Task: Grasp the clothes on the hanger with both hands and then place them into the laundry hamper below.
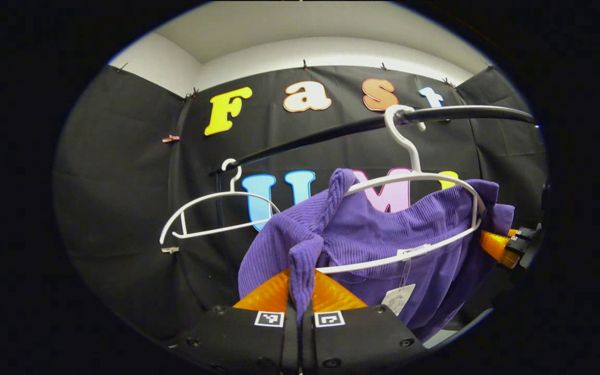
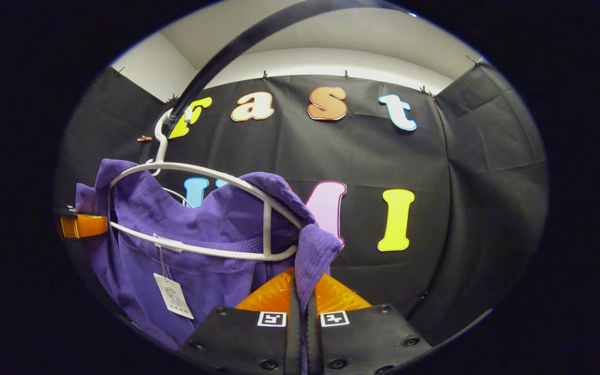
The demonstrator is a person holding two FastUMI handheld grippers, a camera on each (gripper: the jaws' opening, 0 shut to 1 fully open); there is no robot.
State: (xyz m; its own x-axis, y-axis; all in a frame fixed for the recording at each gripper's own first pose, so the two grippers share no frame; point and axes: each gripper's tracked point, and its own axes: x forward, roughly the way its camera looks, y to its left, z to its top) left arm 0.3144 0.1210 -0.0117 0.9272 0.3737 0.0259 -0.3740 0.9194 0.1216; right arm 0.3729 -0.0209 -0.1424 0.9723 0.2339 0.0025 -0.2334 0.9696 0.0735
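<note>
I hold a gripper in each hand, and both are clenched on a purple knit sweater (image 1: 383,229) that hangs on a white hanger (image 1: 414,179) from a black rail (image 1: 331,130). My left gripper (image 1: 300,299) pinches a fold of one shoulder straight ahead of its fingers; the rest of the garment spreads to its right, with a paper tag (image 1: 398,298) dangling below the hanger bar. My right gripper (image 2: 300,291) pinches the opposite shoulder, the body of the sweater hanging to its left. A second, bare white hanger (image 1: 216,213) sits further along the rail, left of my left gripper. I judge the grasp done and the lift-off in hand: next I must slip both shoulders off the hanger ends, then lower the sweater into the hamper, which lies below my sight.
</note>
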